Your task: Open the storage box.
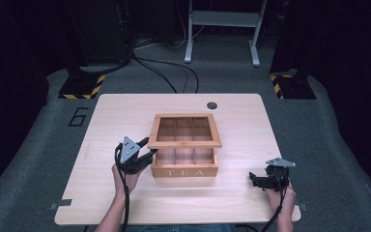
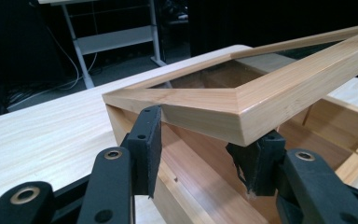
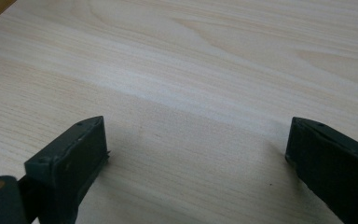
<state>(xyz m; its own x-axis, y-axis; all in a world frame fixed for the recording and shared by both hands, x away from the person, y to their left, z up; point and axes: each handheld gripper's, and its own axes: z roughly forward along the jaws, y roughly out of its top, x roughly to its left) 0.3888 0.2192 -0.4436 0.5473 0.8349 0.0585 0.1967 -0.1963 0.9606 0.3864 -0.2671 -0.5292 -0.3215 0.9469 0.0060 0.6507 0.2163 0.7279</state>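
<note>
Tea box [image 1: 184, 170] sits mid-surface [image 1: 125, 203], its lid [image 1: 184, 143] propped part open. Left claw [image 1: 147, 150] is spread, straddling the lid's front-left corner, likely to lift it. Right claw [image 1: 252, 179] rests spread, well apart.

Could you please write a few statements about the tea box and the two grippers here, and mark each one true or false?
1. The lid of the wooden tea box is raised off the base. True.
2. The left gripper is at a front corner of the lid, with its jaws on either side of that corner. True.
3. The right gripper is clamped on the box's right wall. False: its jaws are open over the bare table, apart from the box.
4. The box front reads "TEA". True.
5. The box stands at the far right corner of the table. False: it stands near the middle.
</note>
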